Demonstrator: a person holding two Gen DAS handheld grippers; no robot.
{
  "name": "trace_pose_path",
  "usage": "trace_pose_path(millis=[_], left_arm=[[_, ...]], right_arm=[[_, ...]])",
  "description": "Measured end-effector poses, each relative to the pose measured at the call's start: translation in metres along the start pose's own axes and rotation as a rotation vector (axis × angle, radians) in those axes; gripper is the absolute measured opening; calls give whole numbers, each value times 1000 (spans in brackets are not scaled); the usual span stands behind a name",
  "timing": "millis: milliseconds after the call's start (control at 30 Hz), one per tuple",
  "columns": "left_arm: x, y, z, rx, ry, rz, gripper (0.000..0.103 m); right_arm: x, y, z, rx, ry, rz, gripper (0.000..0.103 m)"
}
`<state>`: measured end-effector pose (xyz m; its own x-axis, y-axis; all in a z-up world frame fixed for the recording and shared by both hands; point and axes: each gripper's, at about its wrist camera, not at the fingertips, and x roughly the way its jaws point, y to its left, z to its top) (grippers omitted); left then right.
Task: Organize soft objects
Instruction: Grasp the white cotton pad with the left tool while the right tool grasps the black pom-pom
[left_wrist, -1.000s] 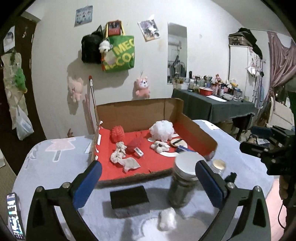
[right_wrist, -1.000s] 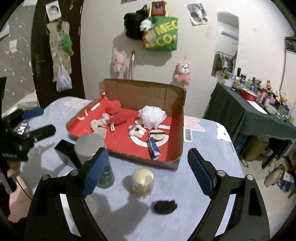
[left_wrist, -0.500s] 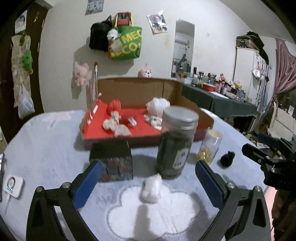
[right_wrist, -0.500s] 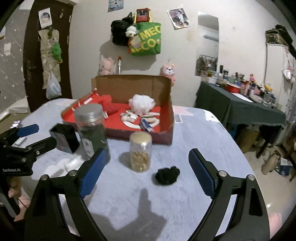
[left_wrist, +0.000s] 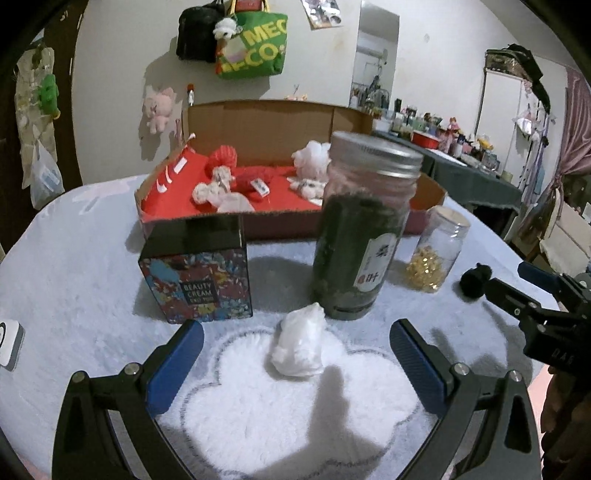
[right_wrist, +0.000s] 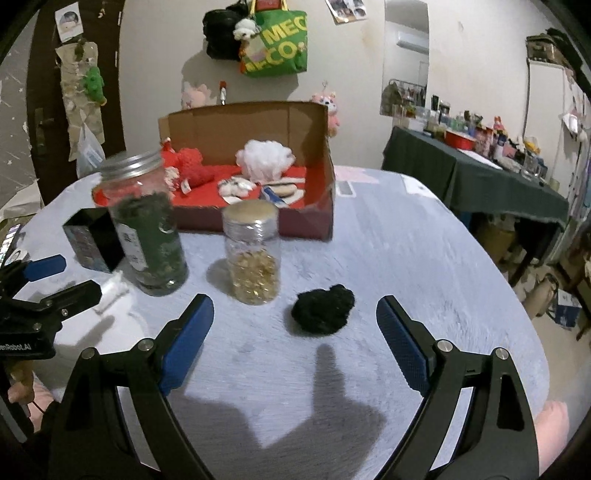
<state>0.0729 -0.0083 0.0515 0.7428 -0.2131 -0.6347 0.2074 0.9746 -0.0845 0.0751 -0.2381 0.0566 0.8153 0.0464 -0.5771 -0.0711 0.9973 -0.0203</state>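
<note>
Approach step: both hand-held grippers were wide open and empty. The left hand-held gripper (left_wrist: 296, 363) framed the white soft wad (left_wrist: 299, 340) on the tabletop (left_wrist: 74, 258), in front of the dark jar (left_wrist: 360, 229); the right hand-held gripper (right_wrist: 294, 325) faced the black soft lump (right_wrist: 323, 309). Next move likely: close on each, carry to the red-lined box (left_wrist: 258, 125). Readable: "BEAUTY CREAM" on the carton (left_wrist: 199, 280).

Ahead of your left claw (left_wrist: 295, 354) lies a crumpled white cloth wad (left_wrist: 300, 345) on fleecy matt table cover (left_wrist: 74, 258); beyond it, a clear jar (left_wrist: 360, 229) with ribbed metal lid and a glossy cardboard box (left_wrist: 199, 273).
</note>
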Motion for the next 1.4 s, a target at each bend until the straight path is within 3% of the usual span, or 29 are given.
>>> trace_pose_path(millis=[200,500,567,633,733,867,1233,1400], left_arm=[[13,-3,1,-5,54,8,100],[31,-3,0,11,121,30,80],[36,-1,-2,7,135,30,70],[37,0,-3,18,130,38,67],[34,1,-4,25,119,26,50],[32,4,-4,22,112,11,20],[17,1,0,26,85,-64,17],[15,-3,3,35,79,-76,17]], right_arm=[[21,-19,4,26,74,10,90],[46,-31,5,36,145,54,89],[49,-30,3,32,144,62,80],[51,-30,2,32,150,73,63],[53,-27,1,36,149,100,41],[43,-18,-2,18,106,120,36],[15,39,-3,-38,45,263,36],[20,58,-1,-52,50,285,36]])
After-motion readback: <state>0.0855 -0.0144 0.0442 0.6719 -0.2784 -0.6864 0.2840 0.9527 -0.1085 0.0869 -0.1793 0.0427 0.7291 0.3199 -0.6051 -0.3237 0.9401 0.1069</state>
